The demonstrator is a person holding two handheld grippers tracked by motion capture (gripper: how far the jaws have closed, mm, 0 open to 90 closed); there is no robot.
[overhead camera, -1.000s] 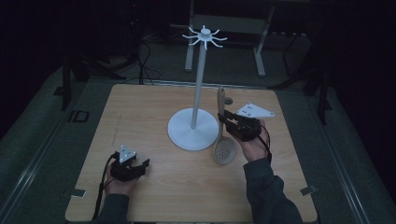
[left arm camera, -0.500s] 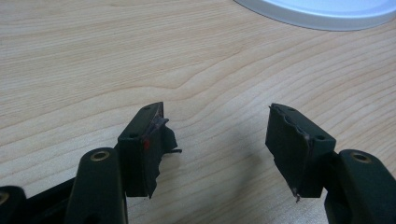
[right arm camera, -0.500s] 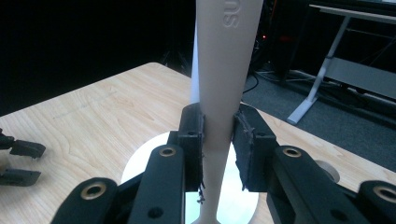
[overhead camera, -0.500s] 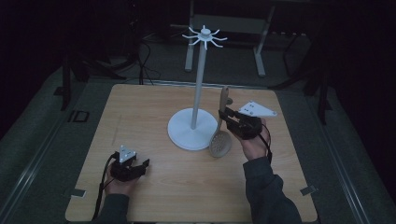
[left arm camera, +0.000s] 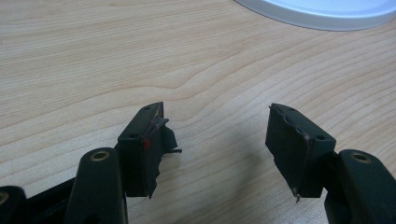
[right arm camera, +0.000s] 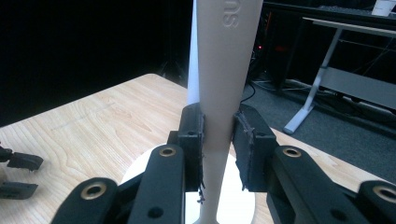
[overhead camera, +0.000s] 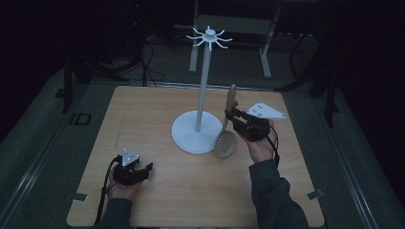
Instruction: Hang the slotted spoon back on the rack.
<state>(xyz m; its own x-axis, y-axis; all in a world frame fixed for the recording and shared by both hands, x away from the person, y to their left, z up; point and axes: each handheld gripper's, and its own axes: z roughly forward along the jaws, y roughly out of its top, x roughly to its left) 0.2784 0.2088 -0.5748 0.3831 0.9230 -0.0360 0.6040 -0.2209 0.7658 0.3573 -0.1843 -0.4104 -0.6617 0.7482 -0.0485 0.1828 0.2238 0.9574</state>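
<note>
A pale slotted spoon (overhead camera: 225, 142) stands nearly upright, bowl down beside the rim of the white stand's base (overhead camera: 187, 137). My right gripper (overhead camera: 231, 117) is shut on its handle (right arm camera: 224, 70), both pads pressing the sides. The stand's pole (overhead camera: 204, 86) rises to a ring of hooks (overhead camera: 209, 36) and shows just behind the handle (right arm camera: 192, 70). My left gripper (overhead camera: 147, 170) rests near the table's front left, its jaws open over bare wood (left arm camera: 217, 135). Whether the spoon's bowl touches the table I cannot tell.
The wooden table (overhead camera: 143, 114) has free room left of and in front of the stand. The base's edge (left arm camera: 322, 11) lies ahead of my left gripper. Dark floor, cables and a desk frame (overhead camera: 267, 47) lie beyond the far edge.
The spoon's bowl has shifted slightly up and toward the stand's base, the handle tipping a little to the right. Both hands stay where they were.
</note>
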